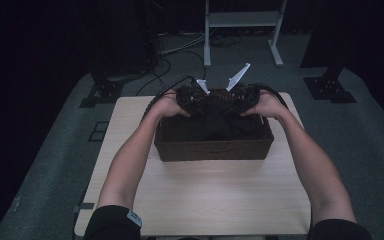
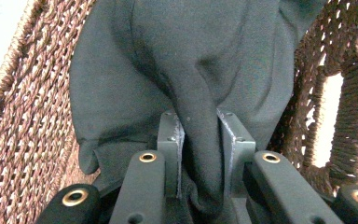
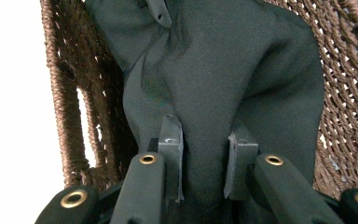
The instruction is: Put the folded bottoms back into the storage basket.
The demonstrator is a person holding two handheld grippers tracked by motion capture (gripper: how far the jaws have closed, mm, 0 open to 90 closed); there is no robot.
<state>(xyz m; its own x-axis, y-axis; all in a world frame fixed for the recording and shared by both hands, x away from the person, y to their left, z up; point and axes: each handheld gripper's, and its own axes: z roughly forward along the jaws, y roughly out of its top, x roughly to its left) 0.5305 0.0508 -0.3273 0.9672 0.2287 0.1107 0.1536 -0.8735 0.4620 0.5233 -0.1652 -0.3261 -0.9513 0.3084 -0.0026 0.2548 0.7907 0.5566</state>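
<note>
A brown wicker basket (image 1: 213, 149) stands in the middle of the light wooden table. A black cloth (image 1: 215, 120) hangs into it. My left gripper (image 1: 192, 100) is over the basket's far left part and is shut on a fold of the black cloth (image 2: 200, 140), which bulges up between its pads. My right gripper (image 1: 240, 101) is over the far right part, shut on another fold of the same cloth (image 3: 205, 144). In both gripper views the woven basket wall (image 2: 23, 116) (image 3: 345, 84) rises on each side of the cloth, with a handle opening (image 3: 86, 126) showing.
The table's (image 1: 205, 200) near half is bare wood. Behind it, on the grey floor, cables (image 1: 170, 55), black stand bases (image 1: 330, 90) and a white frame (image 1: 240, 30) stand in a dark room. The person's forearms run from the bottom edge to the basket.
</note>
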